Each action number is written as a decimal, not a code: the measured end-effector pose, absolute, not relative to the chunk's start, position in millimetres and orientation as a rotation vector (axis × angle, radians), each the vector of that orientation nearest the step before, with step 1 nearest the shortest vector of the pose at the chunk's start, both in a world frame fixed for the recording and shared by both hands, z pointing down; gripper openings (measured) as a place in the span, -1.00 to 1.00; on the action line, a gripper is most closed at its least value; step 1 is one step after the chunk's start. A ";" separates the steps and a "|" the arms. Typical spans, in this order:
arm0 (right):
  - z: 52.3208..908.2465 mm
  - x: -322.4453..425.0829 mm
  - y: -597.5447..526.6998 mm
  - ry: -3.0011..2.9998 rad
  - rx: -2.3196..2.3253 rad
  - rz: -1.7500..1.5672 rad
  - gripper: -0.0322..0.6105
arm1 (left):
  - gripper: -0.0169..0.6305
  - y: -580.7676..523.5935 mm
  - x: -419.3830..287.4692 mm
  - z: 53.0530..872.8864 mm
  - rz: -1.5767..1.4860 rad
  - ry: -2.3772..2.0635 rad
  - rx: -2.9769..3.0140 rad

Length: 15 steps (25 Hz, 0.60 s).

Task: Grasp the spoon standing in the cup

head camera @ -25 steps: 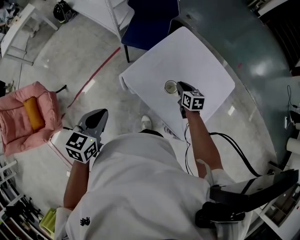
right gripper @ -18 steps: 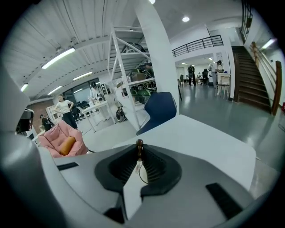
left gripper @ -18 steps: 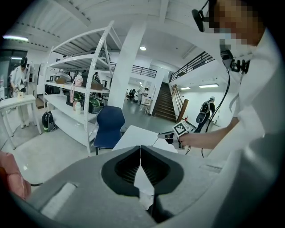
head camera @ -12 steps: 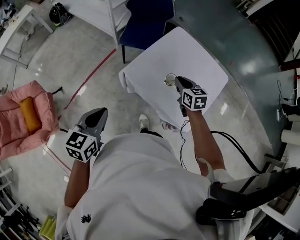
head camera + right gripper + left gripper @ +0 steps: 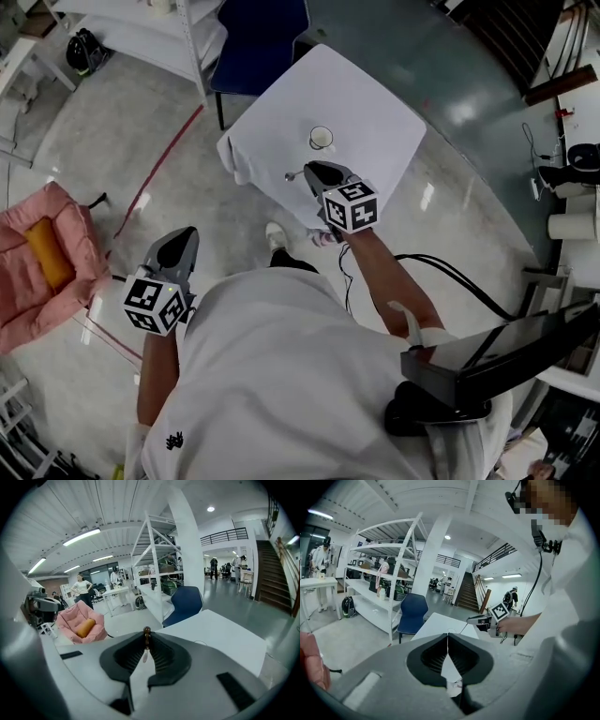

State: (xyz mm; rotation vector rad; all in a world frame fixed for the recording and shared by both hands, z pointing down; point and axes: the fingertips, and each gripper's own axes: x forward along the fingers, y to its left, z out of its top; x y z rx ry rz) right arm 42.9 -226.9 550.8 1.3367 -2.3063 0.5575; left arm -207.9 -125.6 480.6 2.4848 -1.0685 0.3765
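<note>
The dark ribbed fingers of the right gripper are pinched shut on a thin metal spoon with a small brown rounded end. That brown end pokes out just past the fingertips, and the pale rest of the spoon runs back between the pads. The spoon is out of the cup. It is held in the air above the near edge of the square white-covered table, a little apart from the small pale round cup, which stands upright near the table's middle.

The left gripper hangs low at the person's side, over the floor and well away from the table. Its jaws are closed together on nothing.

The spoon looks light, stiff and smooth, so the risk is probably that it swivels or slides between the pads, not that it bends or breaks. The narrow handle gives the pads little to bite on. A hold just below the brown end, where the handle is straight, seems the steadiest place, with the ribbed faces squarely on either side of it.
</note>
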 end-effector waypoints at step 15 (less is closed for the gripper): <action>527.0 -40.6 -110.1 -2.394 1.182 0.508 -0.76 | -0.91 -56.0 -234.1 489.7 0.366 -1.011 2.506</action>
